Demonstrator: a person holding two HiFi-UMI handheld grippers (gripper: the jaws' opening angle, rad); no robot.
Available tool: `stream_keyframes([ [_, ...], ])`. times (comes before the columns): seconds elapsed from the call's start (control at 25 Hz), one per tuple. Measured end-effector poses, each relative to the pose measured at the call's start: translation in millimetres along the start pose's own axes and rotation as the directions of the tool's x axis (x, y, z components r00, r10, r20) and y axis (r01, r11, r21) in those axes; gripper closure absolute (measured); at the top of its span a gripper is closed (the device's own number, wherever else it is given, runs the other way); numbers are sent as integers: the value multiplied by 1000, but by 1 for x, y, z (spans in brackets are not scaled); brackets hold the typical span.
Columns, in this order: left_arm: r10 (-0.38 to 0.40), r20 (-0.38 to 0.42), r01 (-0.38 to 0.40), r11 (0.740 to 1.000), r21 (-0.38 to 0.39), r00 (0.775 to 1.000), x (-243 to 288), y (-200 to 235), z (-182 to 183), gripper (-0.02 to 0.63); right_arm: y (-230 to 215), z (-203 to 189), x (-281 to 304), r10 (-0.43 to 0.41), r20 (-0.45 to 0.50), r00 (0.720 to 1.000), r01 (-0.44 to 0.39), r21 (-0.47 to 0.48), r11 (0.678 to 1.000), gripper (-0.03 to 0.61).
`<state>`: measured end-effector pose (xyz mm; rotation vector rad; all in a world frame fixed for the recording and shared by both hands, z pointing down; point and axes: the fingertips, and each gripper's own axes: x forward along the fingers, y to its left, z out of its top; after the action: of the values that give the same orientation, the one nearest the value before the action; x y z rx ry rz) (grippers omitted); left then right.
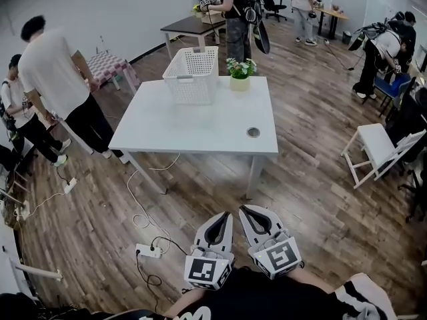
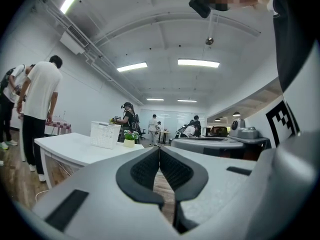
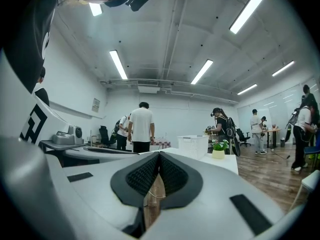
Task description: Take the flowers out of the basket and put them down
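Holding both tools low and close to your body, well short of the table.

- Left tongs (image 1: 225,216): closed, tips meeting, nothing between them. The left gripper view shows the dark pads pressed together.
- Right tongs (image 1: 245,211): also closed and empty. In the right gripper view only wood-plank floor shows through the slit under the tips.
- Floor between you and the table: white power strip with trailing cable (image 1: 147,251). Mind your footing on approach.
- White rectangular table (image 1: 193,129): round grey cable grommet (image 1: 253,132) on the near right.
- Far edge of the table: white perforated plastic basket (image 1: 192,75), upright, and it looks empty from the head view.
- Small bunch of green-leaved pale flowers in a cream round pot (image 1: 240,73): upright on the table just beside the basket's right side, not inside it. Judged from this, the flowers are already out and set down.
- Beyond: person in a white T-shirt (image 1: 50,65) at the table's left, with others further back.

Handling estimate: the pot looks small and probably light, with a rigid body and a smooth wall that may slip. The foliage is soft and would crush. If you must take it, open the tongs wide and close across the pot wall below the rim, never on the stems. Keep it vertical, since the top growth may make it tippy.
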<state>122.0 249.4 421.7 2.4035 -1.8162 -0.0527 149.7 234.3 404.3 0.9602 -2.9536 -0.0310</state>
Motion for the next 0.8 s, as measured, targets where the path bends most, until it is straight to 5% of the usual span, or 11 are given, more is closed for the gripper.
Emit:
stream_keyframes([
  [0.8,-46,1,46,999,11,999,-19,12,9,607,27,4,5,-35,-14,999,35,-38,999,561],
])
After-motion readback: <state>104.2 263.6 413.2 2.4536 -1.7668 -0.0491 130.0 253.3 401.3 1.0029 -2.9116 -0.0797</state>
